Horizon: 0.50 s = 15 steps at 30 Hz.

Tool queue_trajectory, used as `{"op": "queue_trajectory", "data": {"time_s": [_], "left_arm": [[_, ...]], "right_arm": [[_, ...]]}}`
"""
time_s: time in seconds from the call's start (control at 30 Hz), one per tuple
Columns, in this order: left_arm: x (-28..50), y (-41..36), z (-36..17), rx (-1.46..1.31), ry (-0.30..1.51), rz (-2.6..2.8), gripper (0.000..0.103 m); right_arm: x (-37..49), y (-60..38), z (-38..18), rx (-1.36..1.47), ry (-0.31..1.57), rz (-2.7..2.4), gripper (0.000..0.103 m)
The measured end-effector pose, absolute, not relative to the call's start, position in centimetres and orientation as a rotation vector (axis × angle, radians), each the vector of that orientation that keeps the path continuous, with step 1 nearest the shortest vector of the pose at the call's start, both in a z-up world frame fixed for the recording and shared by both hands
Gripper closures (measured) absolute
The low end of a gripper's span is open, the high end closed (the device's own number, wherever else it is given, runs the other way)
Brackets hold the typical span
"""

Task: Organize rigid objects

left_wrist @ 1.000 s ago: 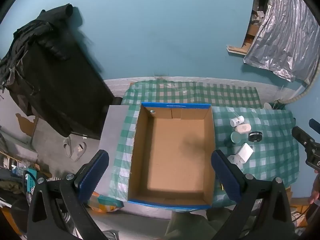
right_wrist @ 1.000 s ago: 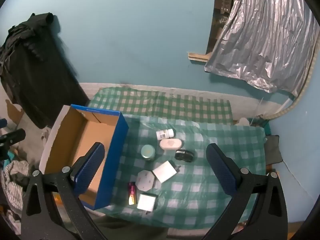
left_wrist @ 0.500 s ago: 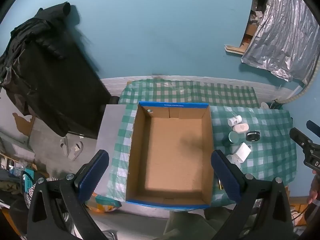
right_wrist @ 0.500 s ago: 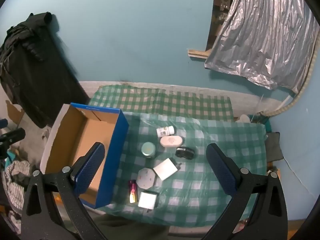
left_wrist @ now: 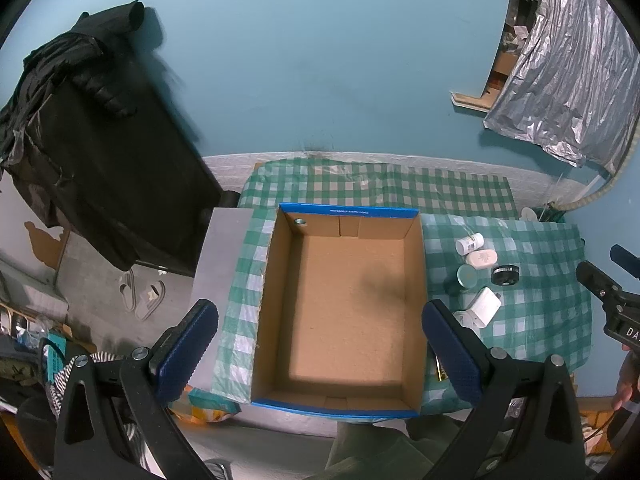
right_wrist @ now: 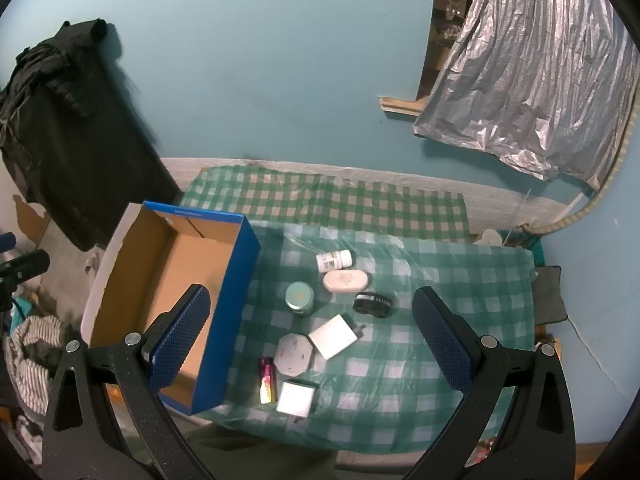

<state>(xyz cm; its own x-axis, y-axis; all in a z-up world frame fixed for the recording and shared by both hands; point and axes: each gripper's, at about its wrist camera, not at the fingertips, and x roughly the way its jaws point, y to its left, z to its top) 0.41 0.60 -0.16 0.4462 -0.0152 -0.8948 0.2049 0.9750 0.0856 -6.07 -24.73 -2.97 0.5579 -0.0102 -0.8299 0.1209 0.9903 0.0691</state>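
Wall: plain teal [right_wrist: 280, 60].
Opening: upper right, draped with crinkled silver foil sheet [right_wrist: 532, 80].
Left: black garments [left_wrist: 80, 140] hanging.
Floor: grey, a pair of sandals [left_wrist: 142, 294].

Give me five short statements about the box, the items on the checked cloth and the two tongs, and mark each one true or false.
1. The blue cardboard box with the brown inside holds none of the small items. True.
2. The white pill bottle stands upright. False: it lies on its side on the green checked tablecloth.
3. Both the left tongs and the right tongs are open and hold nothing. True.
4. The round teal tin sits inside the box. False: it is on the cloth, to the right of the box.
5. The black round case lies nearer the wall than the white oval case. False: the oval case is nearer the wall.
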Motion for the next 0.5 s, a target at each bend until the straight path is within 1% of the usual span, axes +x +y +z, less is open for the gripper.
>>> {"op": "queue_trajectory", "data": {"time_s": [0.5], "left_arm": [[0.26, 0.82, -0.22, 0.186, 1.103, -0.139, 0.0]], "right_arm": [[-6.02, -24.45, -3.18, 0.12, 0.985, -0.074, 0.002]]}}
